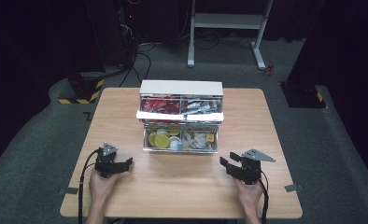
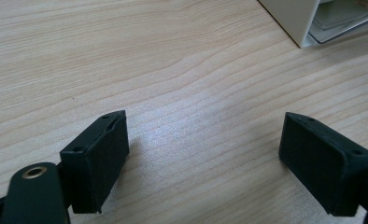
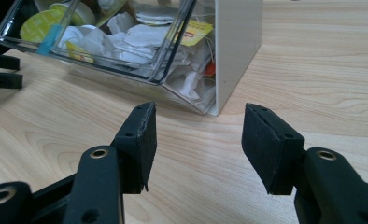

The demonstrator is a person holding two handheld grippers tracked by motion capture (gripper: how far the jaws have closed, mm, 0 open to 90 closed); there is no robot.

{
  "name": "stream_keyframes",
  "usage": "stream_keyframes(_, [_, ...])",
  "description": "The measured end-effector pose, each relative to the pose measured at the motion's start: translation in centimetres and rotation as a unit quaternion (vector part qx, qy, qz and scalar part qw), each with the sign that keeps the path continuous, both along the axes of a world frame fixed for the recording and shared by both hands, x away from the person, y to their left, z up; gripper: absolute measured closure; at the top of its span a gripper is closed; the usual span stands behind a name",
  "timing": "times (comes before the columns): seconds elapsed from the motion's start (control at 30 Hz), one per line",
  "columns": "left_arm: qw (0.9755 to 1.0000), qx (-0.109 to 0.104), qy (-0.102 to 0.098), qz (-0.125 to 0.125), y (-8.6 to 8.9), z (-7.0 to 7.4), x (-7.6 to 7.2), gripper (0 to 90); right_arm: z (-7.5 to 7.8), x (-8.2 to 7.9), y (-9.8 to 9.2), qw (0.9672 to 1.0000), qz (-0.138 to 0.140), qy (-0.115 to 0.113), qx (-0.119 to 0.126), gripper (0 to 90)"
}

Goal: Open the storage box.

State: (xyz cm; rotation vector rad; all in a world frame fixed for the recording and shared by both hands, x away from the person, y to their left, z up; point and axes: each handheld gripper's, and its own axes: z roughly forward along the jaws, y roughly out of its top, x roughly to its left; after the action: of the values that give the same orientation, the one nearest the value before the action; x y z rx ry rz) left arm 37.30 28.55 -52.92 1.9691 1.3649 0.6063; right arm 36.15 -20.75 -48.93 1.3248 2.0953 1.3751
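A white two-tier organiser box (image 1: pixel 181 87) stands at the table's centre. Its upper tier holds red and grey packets. Its lower clear bin (image 1: pixel 180 149) is tipped out toward me and holds yellow-lidded cups and white tea bags. My left gripper (image 1: pixel 127 164) rests on the table left of the bin, pointing right; its jaws (image 2: pixel 205 126) are open over bare wood. My right gripper (image 1: pixel 225 163) rests right of the bin, pointing left. In the right gripper view it (image 3: pixel 198 116) is open with nothing between the pads, a short way from the bin's corner (image 3: pixel 191 93).
The wooden table (image 1: pixel 182 191) has bare room in front of the box and on both sides. The box's white corner (image 2: pixel 292 18) shows at the top right of the left gripper view. A white desk frame (image 1: pixel 226 21) and floor cables lie beyond the table.
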Motion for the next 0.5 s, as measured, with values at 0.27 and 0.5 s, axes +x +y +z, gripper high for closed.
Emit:
stream_keyframes(0.27, [1.0000, 0.000, 0.000, 0.000, 0.0, 0.0, 0.0, 16.3, 1.5, -0.4, 0.8, 0.9993, -0.007, -0.032, -0.020, 39.1])
stream_keyframes(0.5, [1.0000, 0.000, 0.000, 0.000, 0.0, 0.0, 0.0, 16.4, 2.3, -0.5, 1.7, 0.9990, 0.036, -0.028, -0.006, 35.5])
